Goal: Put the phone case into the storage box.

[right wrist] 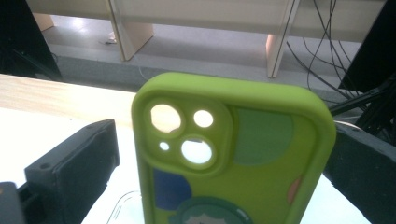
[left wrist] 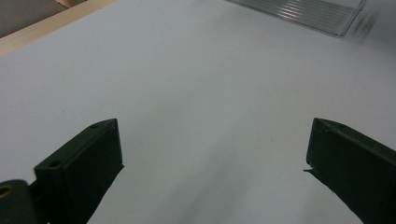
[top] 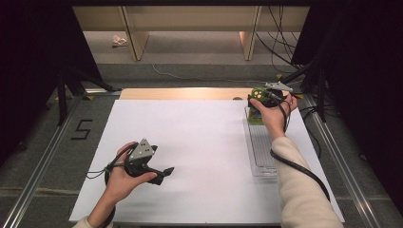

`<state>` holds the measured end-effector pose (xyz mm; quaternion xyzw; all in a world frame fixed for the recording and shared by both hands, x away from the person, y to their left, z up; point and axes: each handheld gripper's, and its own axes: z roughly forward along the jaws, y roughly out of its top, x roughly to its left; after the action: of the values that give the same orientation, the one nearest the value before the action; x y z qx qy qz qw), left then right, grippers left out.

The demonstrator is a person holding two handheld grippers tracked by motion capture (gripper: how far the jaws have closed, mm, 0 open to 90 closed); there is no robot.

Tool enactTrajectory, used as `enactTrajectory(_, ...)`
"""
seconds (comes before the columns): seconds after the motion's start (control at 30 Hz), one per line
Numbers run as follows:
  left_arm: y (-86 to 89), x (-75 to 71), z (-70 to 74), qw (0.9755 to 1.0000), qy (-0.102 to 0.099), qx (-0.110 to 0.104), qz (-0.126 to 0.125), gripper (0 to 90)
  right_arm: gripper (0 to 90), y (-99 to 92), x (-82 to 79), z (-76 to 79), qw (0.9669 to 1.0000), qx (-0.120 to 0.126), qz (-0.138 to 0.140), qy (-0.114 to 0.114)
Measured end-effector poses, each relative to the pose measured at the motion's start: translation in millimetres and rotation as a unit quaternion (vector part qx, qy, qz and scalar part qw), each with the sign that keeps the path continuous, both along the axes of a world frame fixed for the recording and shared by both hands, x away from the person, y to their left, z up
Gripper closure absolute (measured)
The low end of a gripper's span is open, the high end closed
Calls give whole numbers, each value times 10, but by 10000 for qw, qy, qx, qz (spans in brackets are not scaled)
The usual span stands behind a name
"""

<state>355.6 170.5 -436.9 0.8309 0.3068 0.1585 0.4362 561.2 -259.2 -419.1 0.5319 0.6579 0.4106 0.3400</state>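
A white sheet covers the table, with a strip of pale wood showing along its far edge and light wooden shelving legs on the grey floor beyond. At the far right of the sheet lies a clear ribbed plastic tray, long side running near to far. The right gripper hangs over the tray's far end, and between its jaws stands a phone case. The case is lime green and soft-looking, with rounded corners and a raised camera block pierced by round holes through which the light background shows. Its back carries patches of darker green, blue and pink, and a round cartoon figure at the bottom edge of the right gripper view. There the left jaw stands apart from the case; whether the right jaw touches it I cannot tell. The left gripper is held low over the near left of the sheet, jaws wide apart with only bare sheet between them.
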Motion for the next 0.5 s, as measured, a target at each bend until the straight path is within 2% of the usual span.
enactTrajectory(0.17,1,0,0,10000,2,0,-1,34,3,-9,-19,2,10000,69,-18,25)
enactTrajectory(0.5,-7,-3,0,10000,-6,-6,5,34,3,-25,-73,56,10000,54,3,50)
